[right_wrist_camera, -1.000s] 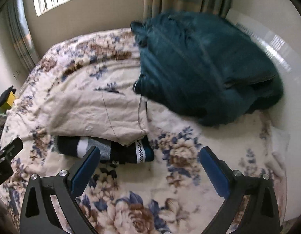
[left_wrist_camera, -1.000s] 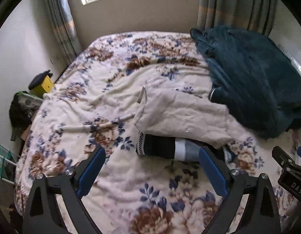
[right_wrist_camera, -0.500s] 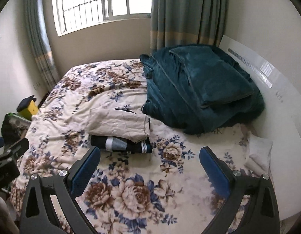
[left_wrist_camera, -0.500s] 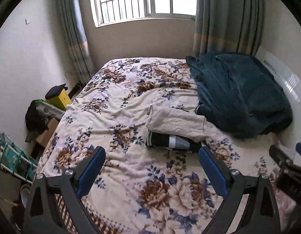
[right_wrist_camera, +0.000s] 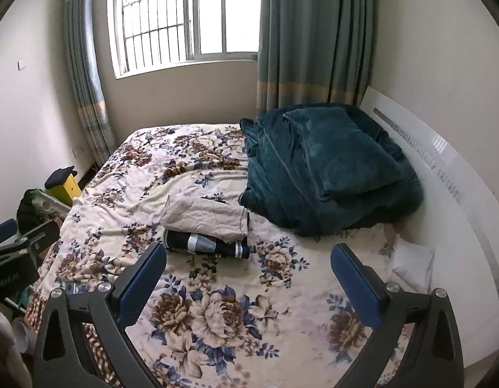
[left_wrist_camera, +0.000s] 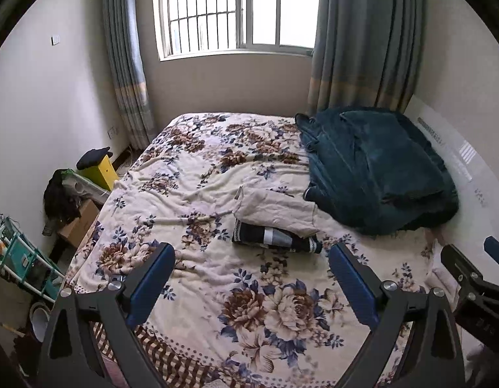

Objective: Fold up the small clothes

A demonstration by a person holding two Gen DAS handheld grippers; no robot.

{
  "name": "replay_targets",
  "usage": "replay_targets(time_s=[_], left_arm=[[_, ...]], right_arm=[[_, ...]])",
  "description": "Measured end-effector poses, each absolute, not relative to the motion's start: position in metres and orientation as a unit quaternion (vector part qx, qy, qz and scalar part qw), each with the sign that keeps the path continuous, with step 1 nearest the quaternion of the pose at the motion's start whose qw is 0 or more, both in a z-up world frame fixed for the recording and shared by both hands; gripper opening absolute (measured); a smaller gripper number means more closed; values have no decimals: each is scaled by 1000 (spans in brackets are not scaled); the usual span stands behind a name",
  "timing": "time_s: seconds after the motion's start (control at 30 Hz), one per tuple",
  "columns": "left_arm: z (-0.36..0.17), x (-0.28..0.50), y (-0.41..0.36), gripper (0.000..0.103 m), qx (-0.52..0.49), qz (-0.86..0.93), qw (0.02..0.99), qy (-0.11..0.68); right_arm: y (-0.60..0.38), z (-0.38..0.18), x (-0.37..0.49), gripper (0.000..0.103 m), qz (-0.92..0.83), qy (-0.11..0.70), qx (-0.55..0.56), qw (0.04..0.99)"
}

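A folded beige garment (left_wrist_camera: 276, 208) lies on the floral bedspread (left_wrist_camera: 217, 278), partly over a folded dark striped garment (left_wrist_camera: 275, 237). Both also show in the right wrist view, the beige garment (right_wrist_camera: 207, 218) above the dark striped one (right_wrist_camera: 205, 242). My left gripper (left_wrist_camera: 251, 279) is open and empty, held high above the near end of the bed, far from the clothes. My right gripper (right_wrist_camera: 247, 279) is open and empty too, level with it. The right gripper's body shows at the left view's right edge (left_wrist_camera: 472, 281).
A heaped dark teal blanket (left_wrist_camera: 375, 168) fills the bed's far right by the white headboard (right_wrist_camera: 443, 174). A yellow box (left_wrist_camera: 99, 169), a cardboard box (left_wrist_camera: 79, 224) and a green rack (left_wrist_camera: 23, 262) stand on the floor left of the bed. A white cloth (right_wrist_camera: 411, 260) lies by the headboard.
Both grippers have pulled back and up from the clothes, which now look small and distant. The window and walls have come into view. The clothes have not moved.
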State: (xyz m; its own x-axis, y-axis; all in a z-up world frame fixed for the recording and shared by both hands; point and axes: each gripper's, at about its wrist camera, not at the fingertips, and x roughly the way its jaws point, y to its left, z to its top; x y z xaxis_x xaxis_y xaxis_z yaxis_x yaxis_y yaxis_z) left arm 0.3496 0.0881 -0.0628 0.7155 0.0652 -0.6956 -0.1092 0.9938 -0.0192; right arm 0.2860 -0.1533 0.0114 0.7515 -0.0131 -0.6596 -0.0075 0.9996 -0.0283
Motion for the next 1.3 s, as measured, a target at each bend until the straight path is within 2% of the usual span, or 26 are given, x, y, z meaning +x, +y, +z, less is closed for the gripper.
replay_targets(time_s=[0.4,0.47,1.3], left_arm=[[-50,325,81,98,-33,37,930,364],[-47,322,81,103,-29,41,930,364],[-33,300,82,103,-29,55,932,356]], right_arm=[[-155,36,267,103,17,337,-16,941],[-154,37,266,103,19,338,-19,941],[-150,44,250,103,34,337,-10,941]])
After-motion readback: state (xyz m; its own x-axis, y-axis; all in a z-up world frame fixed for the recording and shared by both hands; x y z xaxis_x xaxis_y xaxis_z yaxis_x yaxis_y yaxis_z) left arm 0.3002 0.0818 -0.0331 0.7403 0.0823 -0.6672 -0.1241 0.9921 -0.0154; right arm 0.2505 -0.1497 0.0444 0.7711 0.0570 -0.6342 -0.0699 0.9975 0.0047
